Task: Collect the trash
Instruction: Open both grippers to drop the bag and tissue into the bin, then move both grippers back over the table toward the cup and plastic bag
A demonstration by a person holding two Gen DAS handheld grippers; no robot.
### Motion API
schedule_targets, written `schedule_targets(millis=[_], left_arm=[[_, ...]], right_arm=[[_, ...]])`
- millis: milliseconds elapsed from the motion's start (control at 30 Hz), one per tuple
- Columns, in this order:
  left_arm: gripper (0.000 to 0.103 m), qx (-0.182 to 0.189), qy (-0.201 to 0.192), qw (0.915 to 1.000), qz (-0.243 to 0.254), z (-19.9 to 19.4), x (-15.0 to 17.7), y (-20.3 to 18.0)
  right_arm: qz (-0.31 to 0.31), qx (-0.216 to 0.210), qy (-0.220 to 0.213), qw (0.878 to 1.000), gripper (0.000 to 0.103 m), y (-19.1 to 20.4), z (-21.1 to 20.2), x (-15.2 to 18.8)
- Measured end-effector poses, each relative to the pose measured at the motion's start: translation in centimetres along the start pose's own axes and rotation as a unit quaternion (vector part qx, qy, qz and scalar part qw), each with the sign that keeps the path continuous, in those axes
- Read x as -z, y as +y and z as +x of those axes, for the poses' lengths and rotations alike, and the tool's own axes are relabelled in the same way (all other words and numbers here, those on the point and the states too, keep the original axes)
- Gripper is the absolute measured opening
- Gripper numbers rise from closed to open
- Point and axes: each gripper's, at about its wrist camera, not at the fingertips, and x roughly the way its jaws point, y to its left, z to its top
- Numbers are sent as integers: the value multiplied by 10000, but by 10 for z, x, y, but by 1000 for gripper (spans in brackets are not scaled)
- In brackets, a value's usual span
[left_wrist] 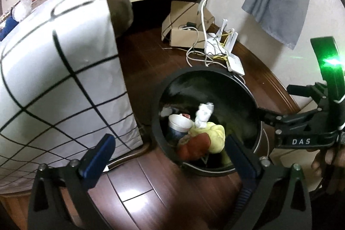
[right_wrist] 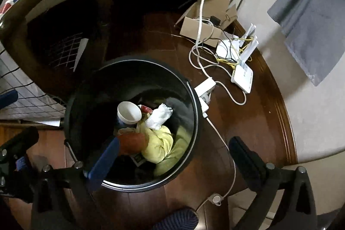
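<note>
A black round trash bin (left_wrist: 159,96) stands on the dark wood floor; it also shows from above in the right wrist view (right_wrist: 90,83). Inside lie a crumpled white tissue (right_wrist: 159,115), a white paper cup (right_wrist: 129,112), a yellow bag (right_wrist: 159,143) and an orange-red wrapper (right_wrist: 133,141). The tissue (left_wrist: 203,114), the cup (left_wrist: 179,125) and the yellow bag (left_wrist: 216,137) also show in the left wrist view. My left gripper (left_wrist: 170,154) is open and empty over the bin's near rim. My right gripper (right_wrist: 174,156) is open and empty above the bin; its body (left_wrist: 306,124) shows in the left wrist view.
A bed with a white grid-pattern sheet (left_wrist: 54,79) stands left of the bin. A cardboard box (right_wrist: 204,21), a white router (right_wrist: 241,70), a power strip (right_wrist: 203,89) and tangled cables (right_wrist: 207,61) lie on the floor by the wall. A grey cloth (right_wrist: 310,14) hangs on the wall.
</note>
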Motion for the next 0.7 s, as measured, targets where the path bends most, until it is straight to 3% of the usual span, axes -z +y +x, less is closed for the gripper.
schedule_targets(millis=[700], left_arm=[[102, -228, -455, 9986, -108, -50, 1, 10]], right_arm=[[-184, -139, -534, 9983, 102, 20, -49, -7]])
